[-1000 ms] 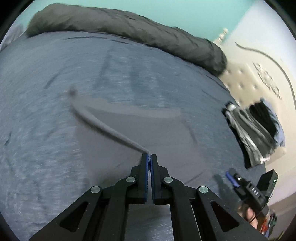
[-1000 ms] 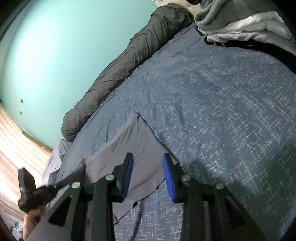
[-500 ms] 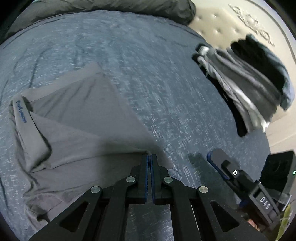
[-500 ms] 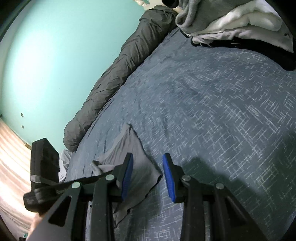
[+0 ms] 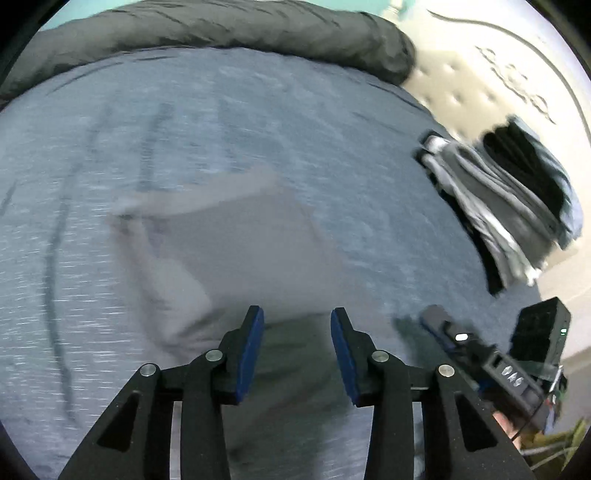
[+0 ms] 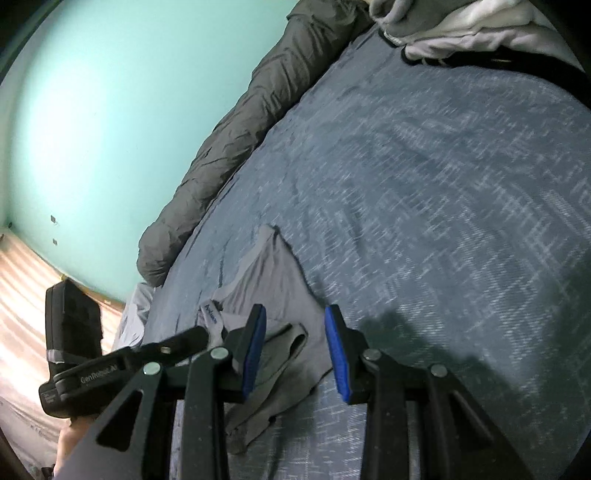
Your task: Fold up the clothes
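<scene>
A grey pair of underwear (image 5: pixel 243 251) lies folded over itself on the blue patterned bedspread (image 5: pixel 110 147). It also shows in the right wrist view (image 6: pixel 273 288), with its waistband and a small logo at the left. My left gripper (image 5: pixel 297 325) is open and empty, hovering just above the garment's near edge. My right gripper (image 6: pixel 295 325) is open and empty, above the garment's right edge. The other gripper shows in each view, the right one (image 5: pixel 491 365) and the left one (image 6: pixel 122 365).
A stack of folded clothes (image 5: pixel 517 206) sits at the right by the cream headboard (image 5: pixel 480 74); it also shows in the right wrist view (image 6: pixel 461 29). A rolled dark grey duvet (image 5: pixel 221 33) runs along the far side, against the teal wall (image 6: pixel 110 110).
My left gripper was shut on the garment's edge, carried it over in a fold, then opened and let it go. The right gripper stayed open and drifted slightly.
</scene>
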A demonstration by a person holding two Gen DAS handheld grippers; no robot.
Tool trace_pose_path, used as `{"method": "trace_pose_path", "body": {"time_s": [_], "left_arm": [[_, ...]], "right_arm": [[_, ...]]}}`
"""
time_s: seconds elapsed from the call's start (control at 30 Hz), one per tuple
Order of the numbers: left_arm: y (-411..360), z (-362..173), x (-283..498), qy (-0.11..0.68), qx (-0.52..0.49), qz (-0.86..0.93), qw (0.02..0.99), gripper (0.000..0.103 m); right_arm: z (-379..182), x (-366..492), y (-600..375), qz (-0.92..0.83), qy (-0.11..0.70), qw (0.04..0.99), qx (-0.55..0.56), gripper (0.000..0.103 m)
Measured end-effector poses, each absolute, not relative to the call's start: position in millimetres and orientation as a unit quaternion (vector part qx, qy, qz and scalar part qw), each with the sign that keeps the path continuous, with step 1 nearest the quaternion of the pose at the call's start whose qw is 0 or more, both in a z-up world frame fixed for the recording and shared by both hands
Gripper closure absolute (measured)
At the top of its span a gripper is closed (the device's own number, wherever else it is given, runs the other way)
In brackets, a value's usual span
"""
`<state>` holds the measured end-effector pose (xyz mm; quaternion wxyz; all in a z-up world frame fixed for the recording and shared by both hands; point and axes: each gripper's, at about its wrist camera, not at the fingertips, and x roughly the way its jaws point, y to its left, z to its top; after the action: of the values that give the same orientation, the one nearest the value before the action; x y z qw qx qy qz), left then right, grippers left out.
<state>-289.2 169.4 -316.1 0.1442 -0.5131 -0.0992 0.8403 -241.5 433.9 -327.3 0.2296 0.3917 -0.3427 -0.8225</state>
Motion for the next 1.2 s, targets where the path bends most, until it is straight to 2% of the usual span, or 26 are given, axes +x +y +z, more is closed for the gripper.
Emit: {"method": "trace_pose_path", "body": {"time_s": [0.2, 0.33, 0.73, 0.8, 0.87, 1.07, 1.2], "left_arm": [[126, -332, -282, -0.086, -0.526, 0.841, 0.096, 0.062], [124, -340, -279, -0.058, -0.529, 0.842, 0.093, 0.062], [146, -340, -296, 0.026, -0.509, 0.855, 0.095, 0.062], [150, -343, -299, 0.032, -0.510, 0.854, 0.098, 0.073], [152, -345, -303, 0.043, -0.511, 0.853, 0.097, 0.097], [146, -339, -304, 0.019, -0.502, 0.859, 0.103, 0.101], [138, -329, -304, -0.009, -0.493, 0.863, 0.107, 0.101]], "right_arm": [[-330, -247, 425, -0.817, -0.340, 0.234, 0.402, 0.069], [-331, -250, 419, -0.814, -0.344, 0.234, 0.405, 0.064], [-335, -257, 411, -0.811, -0.344, 0.230, 0.415, 0.063], [-334, -258, 412, -0.811, -0.343, 0.231, 0.415, 0.063], [-334, -259, 412, -0.811, -0.341, 0.232, 0.414, 0.063], [-332, -260, 409, -0.815, -0.329, 0.237, 0.415, 0.063], [-329, -263, 391, -0.823, -0.276, 0.242, 0.433, 0.063]]}}
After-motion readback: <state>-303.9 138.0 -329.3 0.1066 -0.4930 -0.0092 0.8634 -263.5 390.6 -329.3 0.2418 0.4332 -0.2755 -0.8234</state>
